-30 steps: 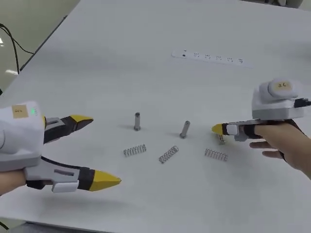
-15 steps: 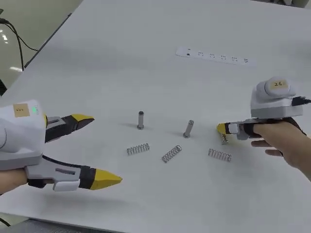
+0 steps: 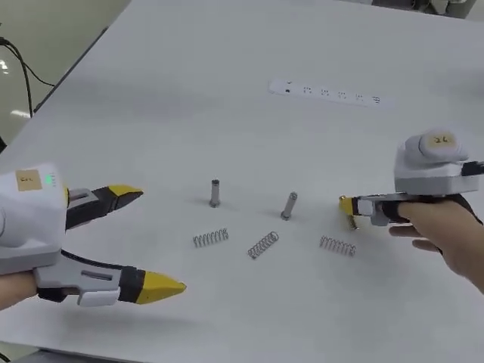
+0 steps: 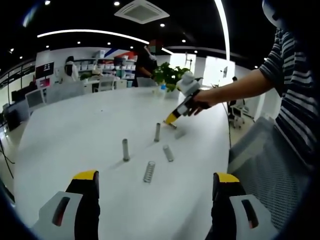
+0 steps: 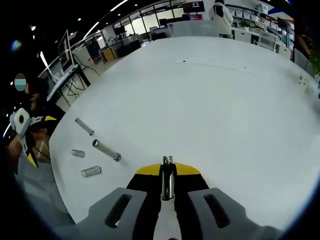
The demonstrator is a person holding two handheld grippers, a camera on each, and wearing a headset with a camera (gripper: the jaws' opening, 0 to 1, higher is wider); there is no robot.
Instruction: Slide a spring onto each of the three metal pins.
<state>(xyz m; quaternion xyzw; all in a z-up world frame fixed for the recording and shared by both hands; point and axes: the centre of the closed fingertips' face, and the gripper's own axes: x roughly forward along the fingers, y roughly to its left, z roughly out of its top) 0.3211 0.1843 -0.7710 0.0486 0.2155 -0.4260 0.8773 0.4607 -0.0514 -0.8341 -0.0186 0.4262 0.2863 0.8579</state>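
Two metal pins stand upright on the white table, one (image 3: 215, 192) on the left and one (image 3: 289, 205) in the middle. Three springs lie in a row in front of them: left spring (image 3: 210, 238), middle spring (image 3: 262, 244), right spring (image 3: 336, 246). My right gripper (image 3: 346, 204) is shut on a third pin (image 5: 167, 182), just right of the middle pin and above the right spring. My left gripper (image 3: 147, 240) hovers wide open at the lower left, holding nothing. The left gripper view shows both standing pins (image 4: 125, 149) (image 4: 157, 132) and the right gripper (image 4: 177, 114) beyond them.
A white power strip (image 3: 330, 92) lies flat at the far side of the table. The table's near edge runs just below my left gripper. A cable hangs off the table's left side (image 3: 23, 72).
The view has shifted slightly. My right gripper keeps its hold on the pin and has edged a little to the right. The left gripper stays open in about the same place.
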